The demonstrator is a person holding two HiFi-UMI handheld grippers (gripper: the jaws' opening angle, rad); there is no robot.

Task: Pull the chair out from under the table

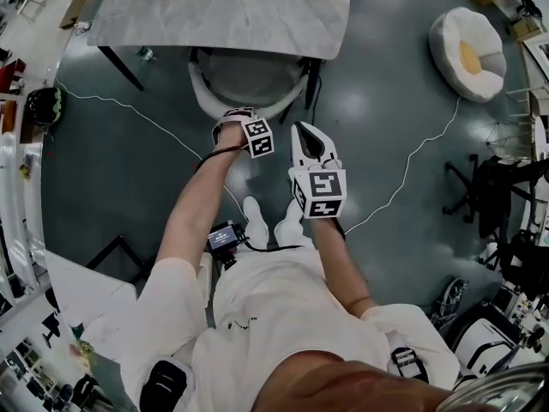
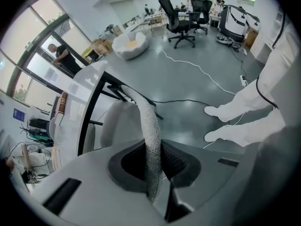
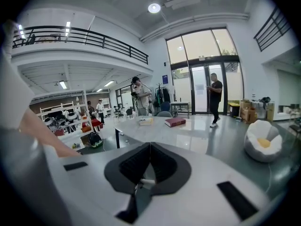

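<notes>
A grey polished floor [image 1: 129,170] fills the head view, with a pale marble-look table [image 1: 223,15] at its top edge. The chair [image 1: 249,80] sits tucked under the table's near side – its seat is partly beneath the tabletop and its curved back faces the person. A white beanbag [image 1: 467,54] with a yellow centre lies well apart at the upper right. A thin white cable [image 1: 129,110] trails across the floor on both sides of the chair.

The person in white stands just behind the chair with both arms stretched forward. The left gripper [image 1: 233,118] points steeply down at the top of the chair back. In the left gripper view, its jaws are clamped on the woven rim [image 2: 151,140] of the backrest, which runs straight through them. The right gripper [image 1: 302,131] hangs just right of the chair back, not touching it. Its own view shows its jaws pressed together with nothing between them – beyond them a red book [image 3: 175,122] lies on the tabletop.
</notes>
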